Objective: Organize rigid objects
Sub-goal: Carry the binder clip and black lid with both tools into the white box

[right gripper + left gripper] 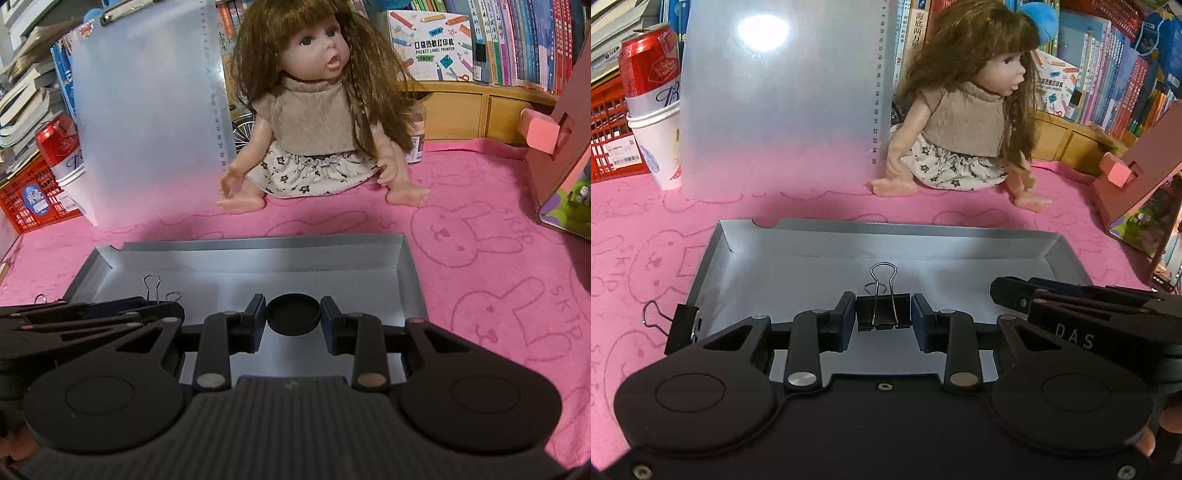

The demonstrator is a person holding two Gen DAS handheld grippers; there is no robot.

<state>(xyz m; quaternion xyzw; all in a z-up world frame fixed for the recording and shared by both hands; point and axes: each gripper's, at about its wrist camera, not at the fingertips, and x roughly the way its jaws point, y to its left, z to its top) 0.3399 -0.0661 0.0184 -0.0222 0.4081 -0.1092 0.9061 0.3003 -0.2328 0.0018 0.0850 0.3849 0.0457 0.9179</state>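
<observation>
A shallow grey tray lies on the pink cloth; it also shows in the right wrist view. My left gripper is shut on a black binder clip with silver wire handles, low over the tray. My right gripper is shut on a round black lid over the tray's middle. A second black binder clip lies on the cloth by the tray's left edge. In the right wrist view the left gripper sits at left with clip handles above it.
A doll sits behind the tray on the pink cloth. A frosted plastic board leans upright at back left, beside a red can in a paper cup and a red crate. A pink cardboard box stands right. Books line the back.
</observation>
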